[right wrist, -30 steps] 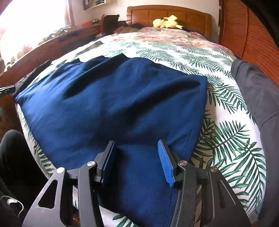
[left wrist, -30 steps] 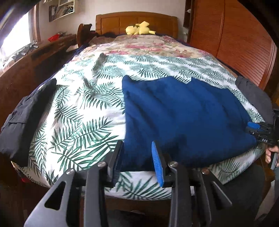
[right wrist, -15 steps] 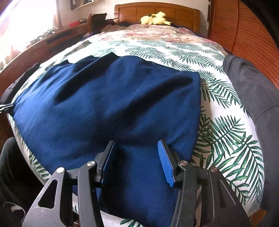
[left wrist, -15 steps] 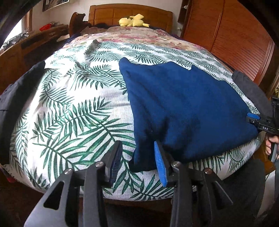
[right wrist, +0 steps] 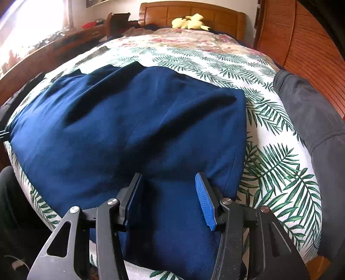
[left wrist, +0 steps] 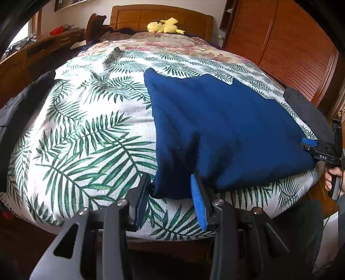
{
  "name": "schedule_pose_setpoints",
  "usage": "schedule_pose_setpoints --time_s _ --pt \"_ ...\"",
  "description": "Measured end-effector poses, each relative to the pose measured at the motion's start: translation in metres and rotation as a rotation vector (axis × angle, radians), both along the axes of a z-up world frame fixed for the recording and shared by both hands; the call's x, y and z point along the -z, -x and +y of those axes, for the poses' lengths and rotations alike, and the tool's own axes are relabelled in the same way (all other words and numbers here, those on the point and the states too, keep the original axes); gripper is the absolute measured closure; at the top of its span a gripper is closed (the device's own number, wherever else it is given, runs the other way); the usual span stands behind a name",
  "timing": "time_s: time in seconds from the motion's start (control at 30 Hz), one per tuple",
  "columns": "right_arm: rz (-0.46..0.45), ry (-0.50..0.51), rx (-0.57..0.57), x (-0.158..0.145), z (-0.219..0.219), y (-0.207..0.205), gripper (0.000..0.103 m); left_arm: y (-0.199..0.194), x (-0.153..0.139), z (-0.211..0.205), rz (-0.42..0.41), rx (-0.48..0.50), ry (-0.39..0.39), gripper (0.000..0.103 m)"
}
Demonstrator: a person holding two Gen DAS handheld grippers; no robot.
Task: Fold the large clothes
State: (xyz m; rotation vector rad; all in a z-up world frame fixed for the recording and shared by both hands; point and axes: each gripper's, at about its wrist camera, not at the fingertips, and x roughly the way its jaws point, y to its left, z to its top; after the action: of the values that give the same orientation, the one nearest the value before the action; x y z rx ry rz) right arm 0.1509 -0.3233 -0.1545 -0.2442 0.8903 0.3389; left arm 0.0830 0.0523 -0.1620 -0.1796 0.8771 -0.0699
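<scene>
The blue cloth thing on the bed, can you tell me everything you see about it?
The blue garment is dark navy, soft and fleecy-looking, lying mostly flat with gentle wrinkles on the leaf-print bedspread near the foot of the bed. Its near edge droops over the side. The left gripper straddles one near corner; the right gripper straddles the fabric near the other. A grey garment lies apart, to its right.

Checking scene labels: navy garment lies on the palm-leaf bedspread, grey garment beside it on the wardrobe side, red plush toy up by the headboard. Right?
One slip: the plush toy by the headboard is yellow, not red, clearest in the right wrist view. The rest holds: the navy garment lies on the palm-leaf bedspread, and the grey garment sits beside it on the wardrobe side.
</scene>
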Motion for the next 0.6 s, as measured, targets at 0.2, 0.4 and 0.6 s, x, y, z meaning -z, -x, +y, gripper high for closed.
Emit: schedule_pose_setpoints --time_s 0.2,0.4,0.6 --pt "-0.008 0.005 0.003 0.0009 0.0006 0.0009 0.052 -0.0014 0.0051 0.0039 0.001 -0.014 0.035 0.066" --pt "-0.004 0.01 0.001 0.0007 0.0012 -0.0003 0.052 -0.0017 0.0069 0.0053 0.004 -0.036 0.056 0.065" --pt "-0.014 0.003 -0.007 0.0019 0.0 0.0005 0.052 -0.0013 0.0053 0.0035 -0.004 -0.052 0.063 0.071"
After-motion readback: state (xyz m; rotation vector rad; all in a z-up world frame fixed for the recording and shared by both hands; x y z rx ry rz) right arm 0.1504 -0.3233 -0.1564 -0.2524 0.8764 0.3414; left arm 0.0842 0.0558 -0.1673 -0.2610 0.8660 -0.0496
